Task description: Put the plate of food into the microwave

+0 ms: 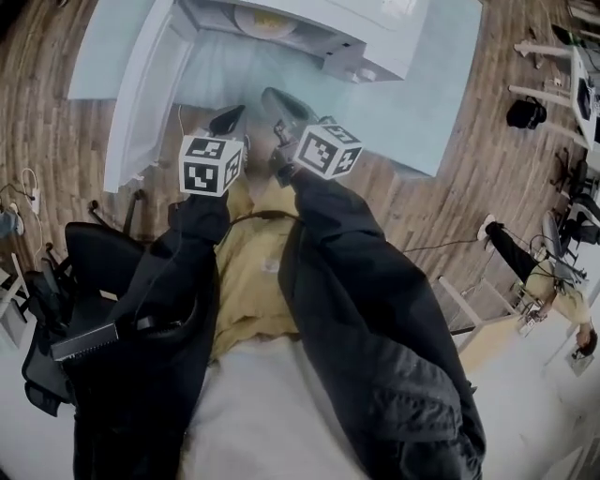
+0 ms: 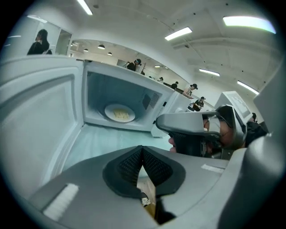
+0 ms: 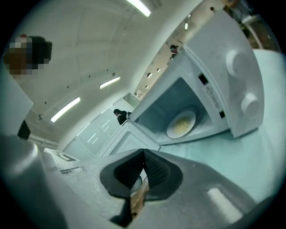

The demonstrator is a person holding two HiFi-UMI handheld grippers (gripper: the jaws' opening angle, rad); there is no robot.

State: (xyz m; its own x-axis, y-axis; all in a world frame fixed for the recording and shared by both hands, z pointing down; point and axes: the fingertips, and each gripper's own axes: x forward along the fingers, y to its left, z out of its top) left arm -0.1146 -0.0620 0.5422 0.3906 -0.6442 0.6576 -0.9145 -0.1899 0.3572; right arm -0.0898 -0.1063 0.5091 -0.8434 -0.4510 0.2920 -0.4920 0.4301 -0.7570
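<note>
Head view: looking down on a pale green tabletop (image 1: 427, 112) carrying a white microwave (image 1: 375, 33), door (image 1: 141, 89) hanging wide open to the left. Noting a black chair (image 1: 56, 281) on the wood floor (image 1: 56, 122) at lower left and a person (image 1: 548, 281) at far right. Seeing left gripper (image 1: 230, 117) and right gripper (image 1: 277, 101) side by side, short of the cavity, with nothing blocking the opening. Spotting the plate of food (image 1: 265, 21) already inside.

Left gripper view: reading jaws as clenched, pads meeting, nothing between them. Finding the right gripper just to the right and the open door at left. Logging the plate as round and white, holding a pale yellow heap, lying flat on the cavity floor.

Right gripper view: reading jaws as pressed together, empty. Viewing the scene tilted; placing the plate near the middle of the cavity, well apart from both grippers.
</note>
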